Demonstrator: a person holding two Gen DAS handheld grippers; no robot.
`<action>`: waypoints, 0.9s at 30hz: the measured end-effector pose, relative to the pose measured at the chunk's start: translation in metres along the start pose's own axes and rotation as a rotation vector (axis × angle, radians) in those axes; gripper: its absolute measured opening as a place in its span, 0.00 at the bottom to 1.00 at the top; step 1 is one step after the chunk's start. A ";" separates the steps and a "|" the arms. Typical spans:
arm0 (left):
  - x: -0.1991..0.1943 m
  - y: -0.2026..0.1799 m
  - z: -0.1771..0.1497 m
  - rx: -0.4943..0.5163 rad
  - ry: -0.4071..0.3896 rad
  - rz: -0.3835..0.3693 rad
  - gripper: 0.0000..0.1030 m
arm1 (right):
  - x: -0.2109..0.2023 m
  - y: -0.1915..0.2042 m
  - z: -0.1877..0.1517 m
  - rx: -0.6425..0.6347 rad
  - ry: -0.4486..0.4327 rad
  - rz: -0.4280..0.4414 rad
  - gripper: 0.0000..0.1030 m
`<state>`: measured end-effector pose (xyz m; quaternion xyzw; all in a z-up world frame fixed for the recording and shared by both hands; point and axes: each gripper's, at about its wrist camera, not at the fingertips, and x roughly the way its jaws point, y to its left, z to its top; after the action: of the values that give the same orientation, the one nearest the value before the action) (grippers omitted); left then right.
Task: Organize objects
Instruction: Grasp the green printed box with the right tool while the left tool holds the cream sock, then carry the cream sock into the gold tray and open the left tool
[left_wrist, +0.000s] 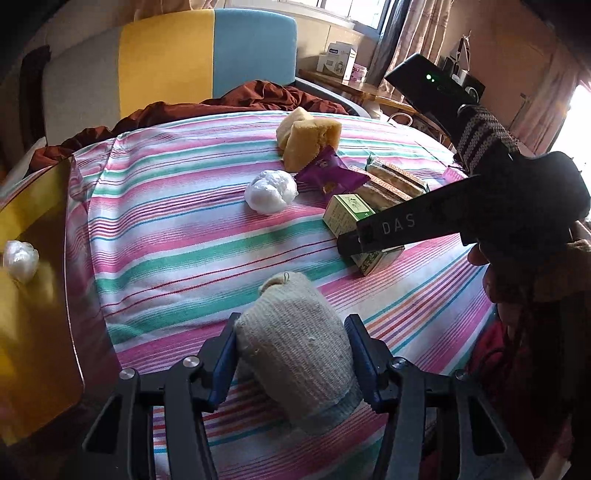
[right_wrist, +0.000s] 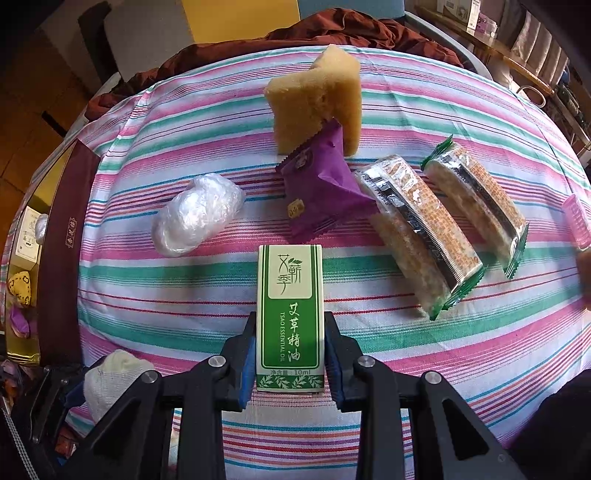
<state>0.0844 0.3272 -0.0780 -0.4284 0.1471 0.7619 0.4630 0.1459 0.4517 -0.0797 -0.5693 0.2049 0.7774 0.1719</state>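
Note:
My left gripper (left_wrist: 291, 325) is shut on a rolled beige sock (left_wrist: 295, 350), held over the striped cloth; the sock also shows in the right wrist view (right_wrist: 110, 384). My right gripper (right_wrist: 290, 325) is shut on a green essential-oil box (right_wrist: 290, 317), seen from the side in the left wrist view (left_wrist: 347, 212). On the cloth lie a white plastic-wrapped ball (right_wrist: 197, 214), a purple snack packet (right_wrist: 321, 192), a yellow sponge (right_wrist: 317, 99) and two wrapped rice cakes (right_wrist: 417, 229).
A gold-lined box (left_wrist: 33, 295) stands at the left edge with a white wrapped ball (left_wrist: 20, 260) and other items inside. A pink object (right_wrist: 578, 221) lies at the far right. A brown blanket (left_wrist: 229, 103) and a sofa lie behind.

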 end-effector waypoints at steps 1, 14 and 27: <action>-0.001 0.000 0.000 -0.001 -0.003 0.003 0.54 | 0.000 0.000 0.000 -0.002 0.000 -0.002 0.30; -0.048 0.008 0.012 -0.001 -0.110 0.051 0.54 | 0.006 0.006 -0.001 -0.017 -0.004 -0.020 0.30; -0.087 0.070 0.016 -0.153 -0.149 0.109 0.54 | 0.009 0.011 0.000 -0.035 -0.008 -0.042 0.30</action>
<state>0.0357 0.2492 -0.0119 -0.3962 0.0770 0.8247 0.3963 0.1380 0.4423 -0.0866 -0.5735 0.1785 0.7792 0.1790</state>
